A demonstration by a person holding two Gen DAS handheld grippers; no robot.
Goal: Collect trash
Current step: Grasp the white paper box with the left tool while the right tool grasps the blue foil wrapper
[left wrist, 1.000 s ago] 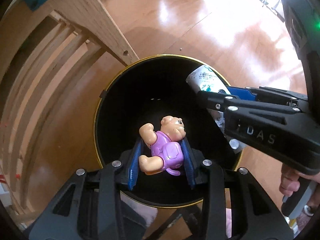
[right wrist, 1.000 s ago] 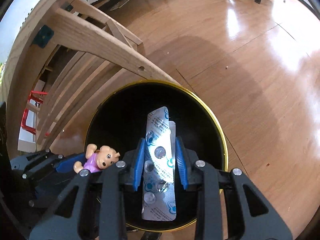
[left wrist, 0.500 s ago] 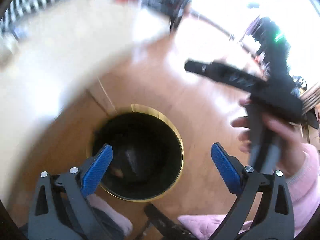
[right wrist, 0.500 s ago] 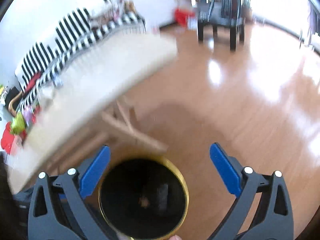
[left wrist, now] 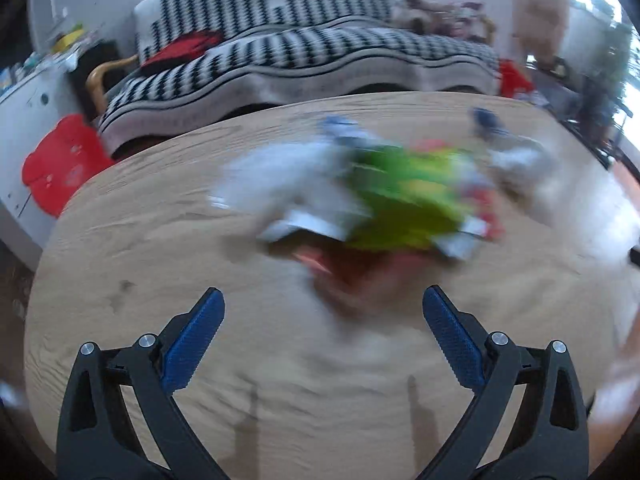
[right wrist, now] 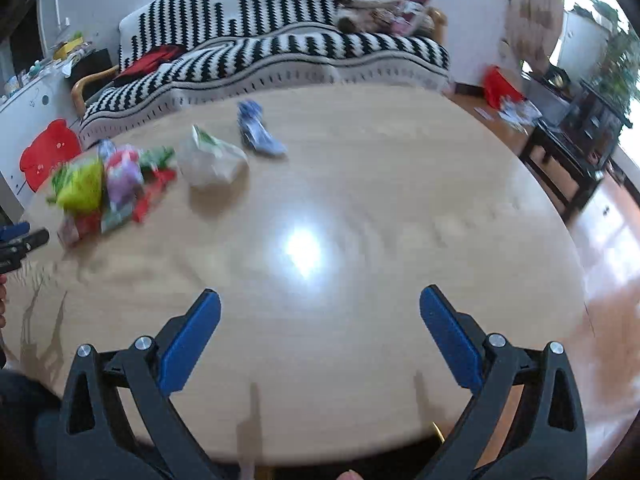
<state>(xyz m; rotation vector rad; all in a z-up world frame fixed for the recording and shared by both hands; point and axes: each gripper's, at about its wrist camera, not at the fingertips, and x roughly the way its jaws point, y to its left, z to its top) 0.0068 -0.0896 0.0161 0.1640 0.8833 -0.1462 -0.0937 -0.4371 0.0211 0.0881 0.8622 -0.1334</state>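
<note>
Hovering wide open and empty over the surface [right wrist: 360, 208], the left claw [left wrist: 323, 322] faces the wrapper heap [left wrist: 384, 196] at twelve o'clock, presumably picking. The right claw [right wrist: 320, 320], equally spread and empty, sees that litter at ten o'clock.

Both views were lit brightly by daylight from windows at the far right, which were blown out to white. A glare patch [right wrist: 303, 249] was cast on the tabletop [right wrist: 380, 208] ahead of the right tool [right wrist: 320, 320]. Heavy motion blur smeared the trash pile [left wrist: 384, 196] ahead of the left tool [left wrist: 323, 320]. Straight edges were bent by fisheye distortion, and the corners were vignetted black.
</note>
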